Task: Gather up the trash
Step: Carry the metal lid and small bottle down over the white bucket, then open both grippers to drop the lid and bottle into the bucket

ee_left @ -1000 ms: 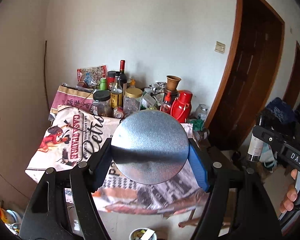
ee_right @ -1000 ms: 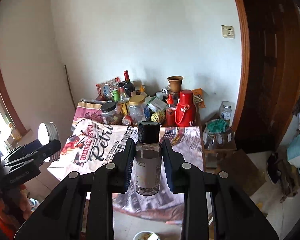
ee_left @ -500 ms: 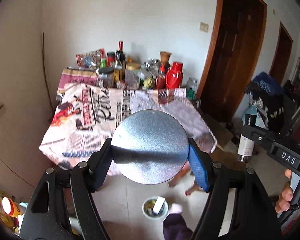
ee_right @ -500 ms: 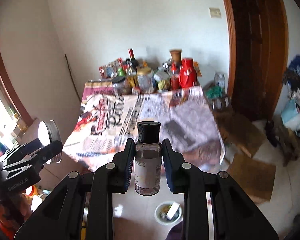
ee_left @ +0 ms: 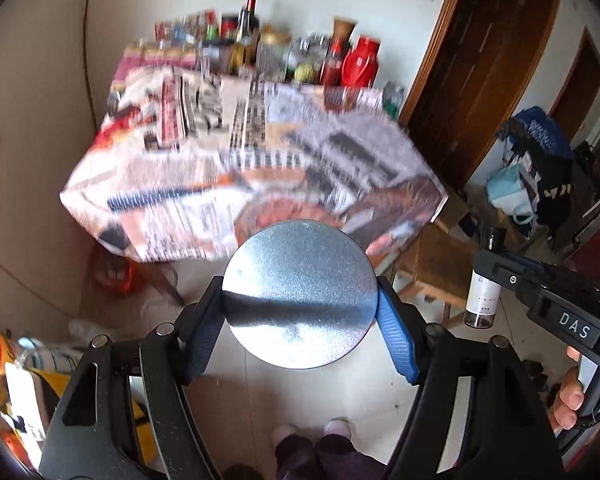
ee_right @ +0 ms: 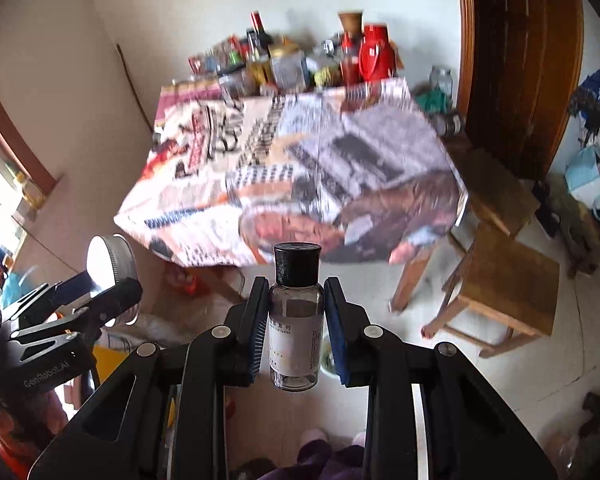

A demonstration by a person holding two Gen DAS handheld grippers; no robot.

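Both wrist cams look steeply down, standing off the near edge of the cloth-covered table (ee_left: pixel 240 168). Shared: table (ee_right: pixel 300 168), far-edge bottles, floor. Each cam sees the other gripper at frame side.

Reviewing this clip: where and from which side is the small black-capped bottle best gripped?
On the straight clear body below the cap, pads closing on opposite sides, bottle upright. The right gripper holds the small bottle exactly so: the labelled cylinder gives parallel contact, while the black cap is shorter and stepped.
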